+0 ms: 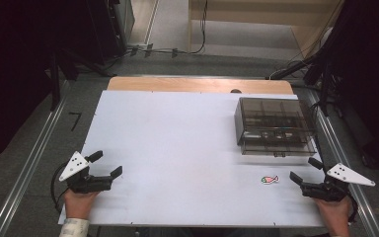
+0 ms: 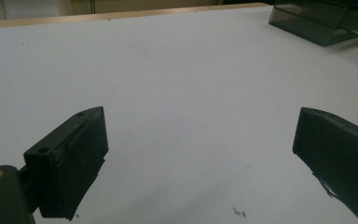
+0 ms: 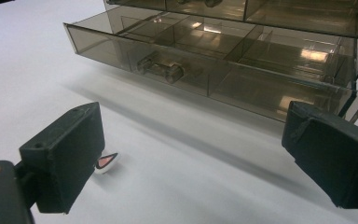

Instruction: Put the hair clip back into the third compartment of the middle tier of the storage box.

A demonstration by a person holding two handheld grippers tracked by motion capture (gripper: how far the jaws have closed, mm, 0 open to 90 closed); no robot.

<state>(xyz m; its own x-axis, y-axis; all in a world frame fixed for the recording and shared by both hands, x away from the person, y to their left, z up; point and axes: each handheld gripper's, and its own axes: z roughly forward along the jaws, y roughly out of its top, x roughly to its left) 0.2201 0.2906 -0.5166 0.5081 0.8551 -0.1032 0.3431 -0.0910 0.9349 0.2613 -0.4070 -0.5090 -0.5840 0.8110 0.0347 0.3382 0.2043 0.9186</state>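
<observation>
White tabletop (image 1: 177, 148) under dim room. My left hand-held gripper (image 1: 106, 165) idle at left edge, jaws apart, nothing between. Small flat pink-and-green fish-shaped piece (image 1: 270, 179) lies near front right, before smoky clear plastic drawer box (image 1: 275, 127). Looks light, stiff, thin, likely slippery: pinch by side edges. My right hand-held gripper (image 1: 304, 169) just beside fish, jaws apart.
</observation>
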